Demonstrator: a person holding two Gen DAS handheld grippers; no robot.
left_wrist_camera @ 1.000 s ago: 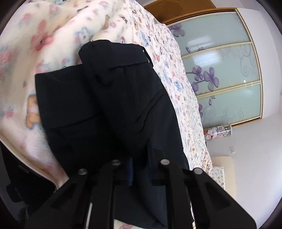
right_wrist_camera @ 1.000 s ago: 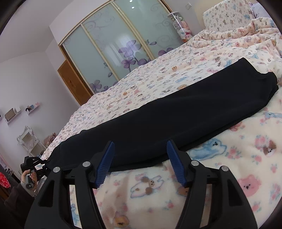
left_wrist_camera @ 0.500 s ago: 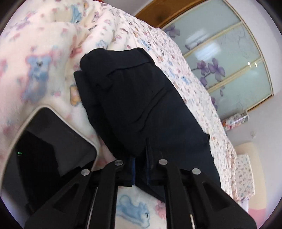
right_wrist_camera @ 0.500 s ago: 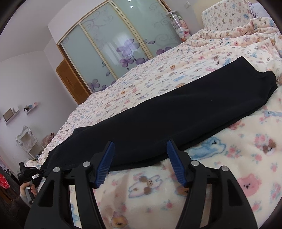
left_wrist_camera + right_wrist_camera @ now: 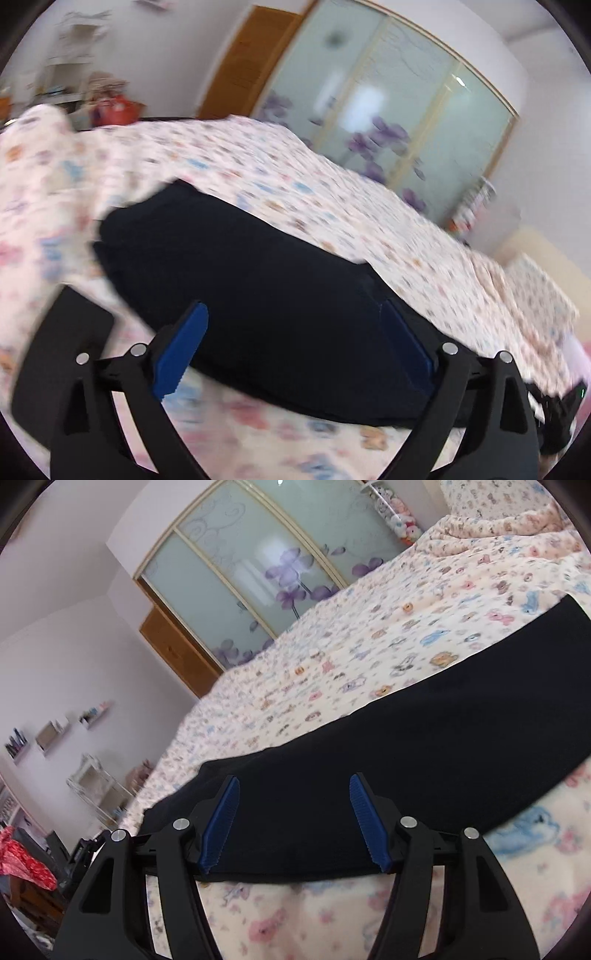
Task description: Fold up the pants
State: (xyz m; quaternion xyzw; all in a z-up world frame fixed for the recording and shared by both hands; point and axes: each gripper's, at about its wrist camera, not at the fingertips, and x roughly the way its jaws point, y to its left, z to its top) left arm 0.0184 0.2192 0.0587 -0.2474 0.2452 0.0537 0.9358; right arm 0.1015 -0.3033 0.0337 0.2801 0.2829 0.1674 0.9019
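pants [image 5: 424, 775] flat lengthwise on bed [image 5: 369, 638], halved for next fold | left tongs [image 5: 291, 347] wide, empty, over one end | right tongs [image 5: 293, 823] wide at near edge, poised to pinch

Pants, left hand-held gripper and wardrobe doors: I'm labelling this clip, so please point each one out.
pants [image 5: 424, 760]: right wrist view, middle of the black cloth.
left hand-held gripper [image 5: 291, 354]: left wrist view, midway between its open fingertips.
wardrobe doors [image 5: 236, 572]: right wrist view, frosted glass panel.
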